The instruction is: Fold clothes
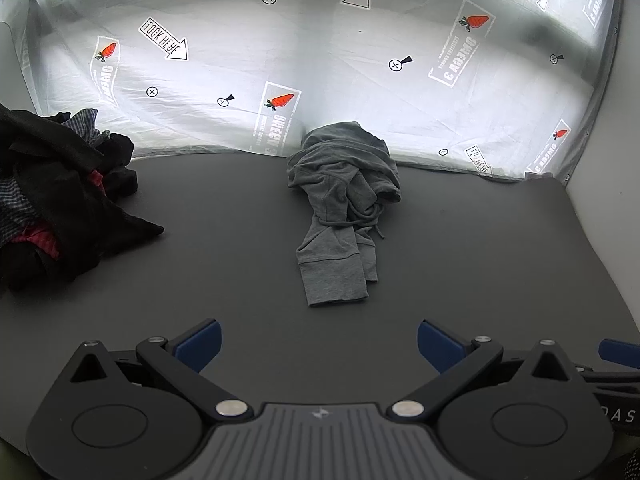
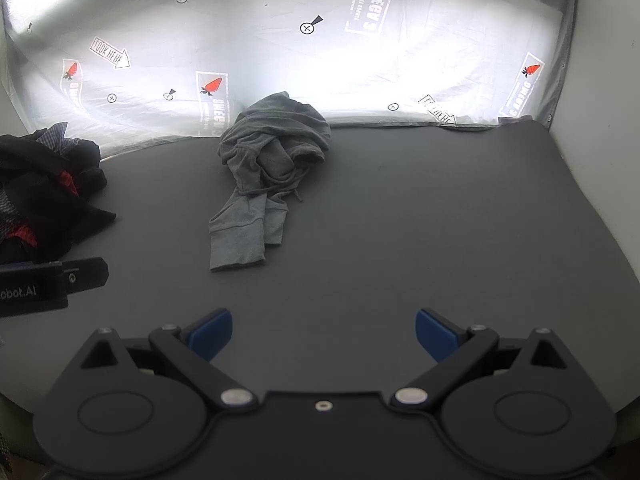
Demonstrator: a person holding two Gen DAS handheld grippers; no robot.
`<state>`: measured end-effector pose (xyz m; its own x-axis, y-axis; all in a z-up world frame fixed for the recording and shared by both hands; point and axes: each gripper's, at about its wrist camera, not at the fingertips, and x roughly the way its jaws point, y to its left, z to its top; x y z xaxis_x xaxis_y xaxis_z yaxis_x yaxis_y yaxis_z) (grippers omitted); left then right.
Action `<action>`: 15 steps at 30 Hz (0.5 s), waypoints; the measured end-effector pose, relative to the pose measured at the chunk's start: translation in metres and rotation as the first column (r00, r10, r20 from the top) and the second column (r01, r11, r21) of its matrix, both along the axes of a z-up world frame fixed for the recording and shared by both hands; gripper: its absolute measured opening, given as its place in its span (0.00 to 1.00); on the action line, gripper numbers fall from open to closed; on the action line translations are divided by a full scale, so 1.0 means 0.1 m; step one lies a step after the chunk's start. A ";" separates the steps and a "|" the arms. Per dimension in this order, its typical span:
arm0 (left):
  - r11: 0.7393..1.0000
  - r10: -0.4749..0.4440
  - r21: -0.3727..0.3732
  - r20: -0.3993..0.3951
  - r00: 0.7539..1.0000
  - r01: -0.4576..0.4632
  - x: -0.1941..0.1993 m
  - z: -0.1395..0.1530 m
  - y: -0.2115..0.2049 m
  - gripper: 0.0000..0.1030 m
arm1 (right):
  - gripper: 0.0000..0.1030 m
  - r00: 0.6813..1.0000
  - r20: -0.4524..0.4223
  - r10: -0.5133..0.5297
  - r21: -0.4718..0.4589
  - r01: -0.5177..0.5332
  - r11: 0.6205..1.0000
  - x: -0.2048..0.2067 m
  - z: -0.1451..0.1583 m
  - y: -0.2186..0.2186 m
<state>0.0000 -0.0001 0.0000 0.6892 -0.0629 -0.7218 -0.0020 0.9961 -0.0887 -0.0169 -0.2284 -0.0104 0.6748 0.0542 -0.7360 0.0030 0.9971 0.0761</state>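
The dark grey matte tabletop (image 1: 460, 248) lies bare right of the crumpled grey drawstring hoodie (image 1: 340, 208), which rests against the far printed white sheet (image 1: 320, 80). A dark clothes heap (image 1: 52, 200) sits left. Left gripper (image 1: 319, 344) and right gripper (image 2: 324, 332) tilt downward, near the hoodie, fingers spread, empty.

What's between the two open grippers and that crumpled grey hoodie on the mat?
Nothing visible. Bare dark mat runs from the left gripper and right gripper to the grey hoodie. The dark clothes pile sits off to the left, clear of both paths.
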 end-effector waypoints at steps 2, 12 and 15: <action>1.000 0.003 0.001 0.002 1.000 -0.003 0.00 0.00 -0.02 1.00 | 0.97 1.000 0.001 -0.004 0.004 0.004 1.000 0.00 0.00 -0.01; 1.000 -0.007 0.027 0.006 1.000 0.007 0.00 -0.01 -0.28 1.00 | 0.97 1.000 -0.005 -0.019 0.001 0.019 1.000 0.08 0.00 -0.09; 1.000 -0.003 0.029 0.003 1.000 0.003 0.02 -0.01 -0.25 1.00 | 0.97 1.000 0.002 -0.020 -0.007 0.020 1.000 0.10 -0.01 -0.12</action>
